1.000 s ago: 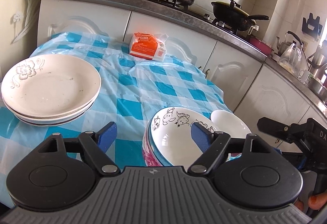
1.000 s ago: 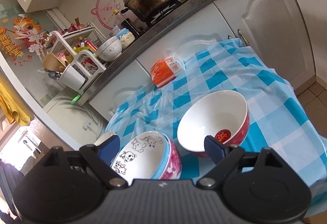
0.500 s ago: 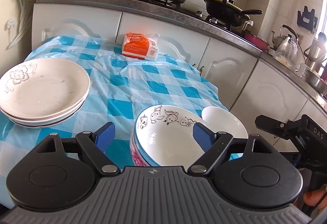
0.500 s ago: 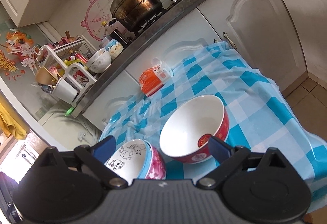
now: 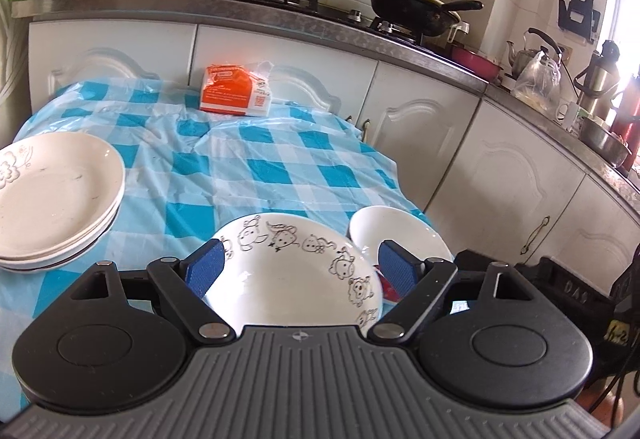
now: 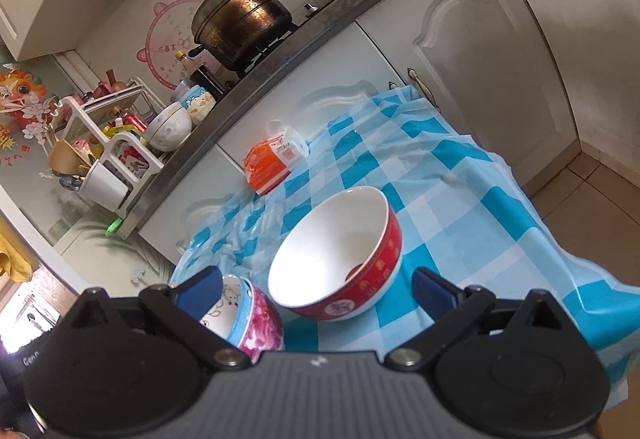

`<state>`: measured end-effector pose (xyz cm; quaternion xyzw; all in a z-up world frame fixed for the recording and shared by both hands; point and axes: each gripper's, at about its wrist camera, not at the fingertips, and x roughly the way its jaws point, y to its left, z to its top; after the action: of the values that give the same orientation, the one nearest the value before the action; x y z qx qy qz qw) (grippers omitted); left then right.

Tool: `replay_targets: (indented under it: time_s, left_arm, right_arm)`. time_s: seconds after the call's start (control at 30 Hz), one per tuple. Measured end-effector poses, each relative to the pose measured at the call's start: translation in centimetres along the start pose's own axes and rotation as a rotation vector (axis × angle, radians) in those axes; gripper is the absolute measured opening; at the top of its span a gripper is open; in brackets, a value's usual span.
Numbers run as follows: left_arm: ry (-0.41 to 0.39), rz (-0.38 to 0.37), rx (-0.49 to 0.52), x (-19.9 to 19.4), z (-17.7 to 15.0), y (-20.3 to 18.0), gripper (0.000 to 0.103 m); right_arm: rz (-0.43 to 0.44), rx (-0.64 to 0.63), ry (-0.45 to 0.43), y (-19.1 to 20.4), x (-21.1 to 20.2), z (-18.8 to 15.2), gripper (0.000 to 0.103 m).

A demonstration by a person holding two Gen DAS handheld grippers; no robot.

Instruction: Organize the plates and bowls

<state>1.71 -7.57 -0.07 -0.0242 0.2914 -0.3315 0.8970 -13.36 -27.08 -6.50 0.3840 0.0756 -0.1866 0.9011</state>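
Bright daylight, window glare right, fisheye-warped edges, perhaps slightly soft

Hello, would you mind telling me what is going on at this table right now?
A person with two handheld grippers is sorting dishes on a blue checked tablecloth. The left gripper is open over the cartoon bowl, which is nested in a pink floral bowl. The right gripper is open before the red bowl. Neither holds anything. The white plates are stacked to the left.
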Motion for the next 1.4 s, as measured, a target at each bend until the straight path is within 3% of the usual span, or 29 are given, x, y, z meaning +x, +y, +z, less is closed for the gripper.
replay_targets:
  time_s: [0.3, 0.5, 0.77, 0.83, 1.1, 1.23, 1.4]
  left_arm:
    - [0.054, -0.033, 0.032, 1.9, 2.3, -2.0, 0.103]
    - [0.093, -0.030, 0.112, 4.2, 4.0, -4.1, 0.101]
    - [0.177, -0.002, 0.169, 8.5, 5.3, -5.9, 0.089]
    - [0.200, 0.003, 0.180, 9.4, 5.5, -6.3, 0.082]
    - [0.273, 0.032, 0.244, 12.5, 5.5, -7.9, 0.073]
    - [0.315, 0.055, 0.269, 14.2, 5.3, -8.1, 0.064]
    - [0.353, 0.061, 0.271, 15.7, 5.2, -8.2, 0.054]
  right_arm:
    - [0.004, 0.017, -0.002, -1.2, 0.1, -0.4, 0.100]
    - [0.018, 0.034, 0.010, -1.8, 0.3, -0.7, 0.091]
    - [0.050, 0.054, 0.001, -2.3, 0.7, -0.7, 0.084]
    - [0.052, 0.067, -0.003, -2.5, 0.8, -0.6, 0.082]
    - [0.067, 0.087, 0.021, -2.8, 1.6, -0.5, 0.080]
    - [0.068, 0.082, 0.036, -3.0, 1.9, -0.5, 0.069]
    - [0.064, 0.083, 0.042, -3.2, 2.3, -0.6, 0.063]
